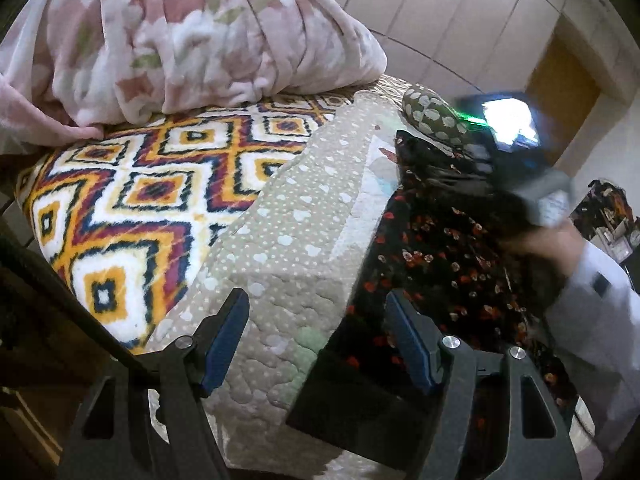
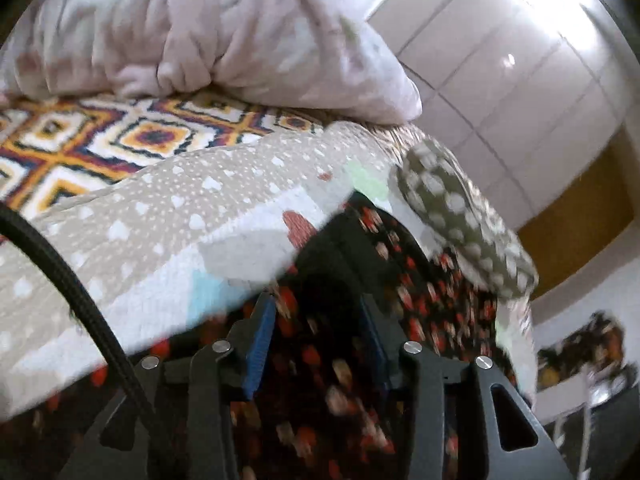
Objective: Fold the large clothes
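**Folding a dark floral garment on a quilted bed**

Looking along the left gripper (image 1: pixel 318 340) first: tongs spread wide, blue pads apart, nothing pinched between them. Hovering over the near corner of the beige quilt (image 1: pixel 288 220), dotted with pale hearts. Just right of that quilt, and lying on it, the black floral garment (image 1: pixel 432 264) (small red and cream blossoms), one dark folded edge reaching under the right-hand finger. Left of the quilt, a diamond-patterned blanket (image 1: pixel 132 200) in orange, navy and white. Beyond the quilt, heaped at the far side, a pink fleece blanket (image 1: pixel 180 36). At the quilt's far right corner, a green spotted cushion (image 1: pixel 432 116). Right of the garment, blurred, the right gripper (image 1: pixel 500 152) with a white-sleeved arm behind; tong state not readable from here.

Turning to the right wrist view (heavily smeared by motion): right gripper (image 2: pixel 316 344) low over the black floral garment (image 2: pixel 320 380), tongs parted, cloth filling the gap between the blue pads; cannot tell whether any fold is actually pinched. Garment again on the right side of the beige quilt (image 2: pixel 168 216). Green spotted cushion (image 2: pixel 460 216) just beyond the garment. Diamond-patterned blanket (image 2: pixel 100 136) and pink fleece blanket (image 2: pixel 224 36) past the quilt. Black braided cable (image 2: pixel 80 300) crossing the quilt at left.
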A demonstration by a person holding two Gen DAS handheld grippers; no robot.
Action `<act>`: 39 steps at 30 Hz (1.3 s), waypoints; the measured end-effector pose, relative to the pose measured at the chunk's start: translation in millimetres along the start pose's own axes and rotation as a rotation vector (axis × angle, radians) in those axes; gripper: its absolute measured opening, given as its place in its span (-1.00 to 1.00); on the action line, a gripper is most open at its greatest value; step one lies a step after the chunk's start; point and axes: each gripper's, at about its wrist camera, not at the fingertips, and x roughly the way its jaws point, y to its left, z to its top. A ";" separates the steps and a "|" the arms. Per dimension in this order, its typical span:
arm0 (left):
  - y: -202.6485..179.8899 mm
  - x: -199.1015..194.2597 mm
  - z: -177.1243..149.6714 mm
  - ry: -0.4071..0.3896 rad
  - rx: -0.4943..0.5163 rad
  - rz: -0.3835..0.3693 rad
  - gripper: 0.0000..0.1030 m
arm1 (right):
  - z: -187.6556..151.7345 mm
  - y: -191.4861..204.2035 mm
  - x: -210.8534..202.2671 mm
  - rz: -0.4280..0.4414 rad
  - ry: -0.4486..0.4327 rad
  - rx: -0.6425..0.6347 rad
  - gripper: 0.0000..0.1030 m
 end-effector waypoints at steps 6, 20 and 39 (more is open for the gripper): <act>-7.5 -4.9 -3.8 0.008 0.005 -0.002 0.35 | -90.9 -104.1 -50.0 0.054 0.071 0.273 -0.10; -55.4 2.9 -20.3 0.071 0.095 -0.024 0.36 | -274.3 -286.1 -60.1 0.011 0.130 0.878 0.02; -33.5 23.4 -2.3 0.075 0.055 0.030 0.36 | -251.3 -305.0 58.6 -0.068 0.379 0.835 -0.98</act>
